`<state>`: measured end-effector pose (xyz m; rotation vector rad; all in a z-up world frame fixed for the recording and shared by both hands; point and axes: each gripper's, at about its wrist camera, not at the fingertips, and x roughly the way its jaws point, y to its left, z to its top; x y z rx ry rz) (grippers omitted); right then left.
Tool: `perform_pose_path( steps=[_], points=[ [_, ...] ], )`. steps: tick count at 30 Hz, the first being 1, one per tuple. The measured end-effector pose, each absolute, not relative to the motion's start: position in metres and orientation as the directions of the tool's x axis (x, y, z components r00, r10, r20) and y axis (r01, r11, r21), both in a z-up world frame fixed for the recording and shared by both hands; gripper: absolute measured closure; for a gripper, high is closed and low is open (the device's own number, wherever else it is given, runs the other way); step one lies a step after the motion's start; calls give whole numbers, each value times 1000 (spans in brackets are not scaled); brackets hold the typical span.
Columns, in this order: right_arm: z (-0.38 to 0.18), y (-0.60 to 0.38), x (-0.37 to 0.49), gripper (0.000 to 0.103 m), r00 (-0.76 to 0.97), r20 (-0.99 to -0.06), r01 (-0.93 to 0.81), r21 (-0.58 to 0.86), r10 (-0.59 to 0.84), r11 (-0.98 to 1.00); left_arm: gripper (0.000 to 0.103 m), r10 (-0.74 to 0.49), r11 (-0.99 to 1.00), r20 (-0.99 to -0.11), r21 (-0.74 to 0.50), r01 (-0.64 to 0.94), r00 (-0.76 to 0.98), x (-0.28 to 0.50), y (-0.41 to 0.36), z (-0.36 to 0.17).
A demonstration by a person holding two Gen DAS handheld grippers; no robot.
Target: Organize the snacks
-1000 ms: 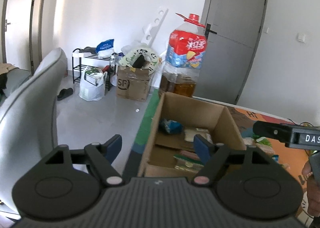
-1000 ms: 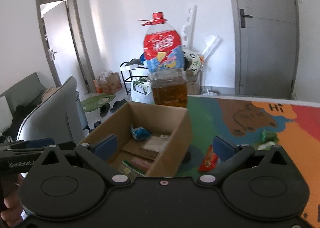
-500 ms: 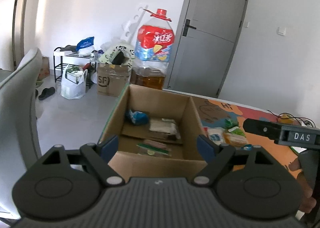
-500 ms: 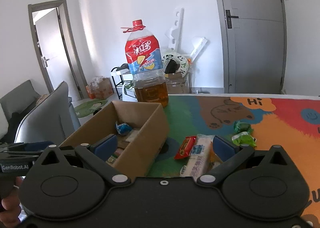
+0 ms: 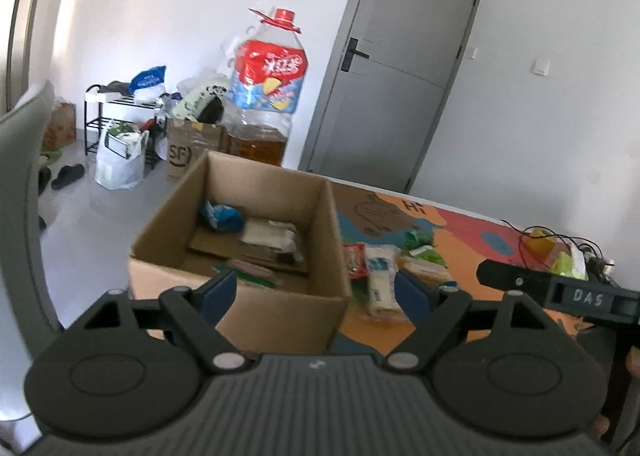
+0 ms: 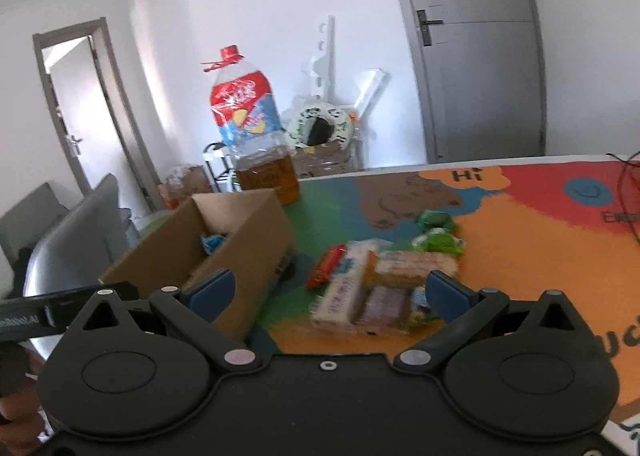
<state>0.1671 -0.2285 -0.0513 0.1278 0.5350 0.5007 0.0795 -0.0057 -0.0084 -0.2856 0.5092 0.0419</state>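
Bright, even daylight; white walls slightly washed out; strong fisheye bending at the edges; motion blur smears the snack packets point(image 6: 372, 288), especially in the right view

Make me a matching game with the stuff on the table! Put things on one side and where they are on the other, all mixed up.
Things:
1. blue snack packet
2. big oil bottle
3. red snack packet
4. green candies

Places:
A. behind the cardboard box
B. on the orange part of the mat
C. inside the cardboard box
D. on the mat, just right of the box

Pairs: 1-C, 2-A, 3-D, 4-B
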Motion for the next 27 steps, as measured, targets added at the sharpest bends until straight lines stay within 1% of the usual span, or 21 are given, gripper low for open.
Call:
perform_pose_path(
  steps=[3,6,15,17,19,21,22,24,27],
  points=[
    [-57,-237,167,0,753,-465,-399,241,466,885,18,-39,962,-491,-254,-100,870,81,-16,-12],
    [-63,-248,168,0,760,-468,-375,250,451,893,18,-29,958,-471,-266,-110,882,80,-25,-14],
    [-78,-273,171,0,774,-471,-331,270,424,904,21,-77,967,-473,-250,-50,878,91,-63,-22],
    [-81,-281,173,0,775,-463,-316,305,430,898,21,-75,967,-468,-248,-50,880,93,-71,-24],
    [-83,-287,176,0,778,-458,-303,327,431,895,23,-82,970,-469,-239,-37,880,97,-80,-26],
    [-86,-293,180,1,787,-461,-274,333,410,902,29,-90,970,-477,-239,-31,874,104,-86,-28],
    [-87,-295,182,2,789,-460,-267,339,407,902,30,-92,970,-479,-242,-31,873,107,-89,-30],
    [-90,-298,187,8,787,-465,-255,353,406,900,34,-94,969,-480,-246,-31,872,114,-92,-31],
    [-94,-300,195,20,782,-479,-231,371,399,899,40,-94,970,-491,-241,-31,866,126,-96,-34]
  ],
)
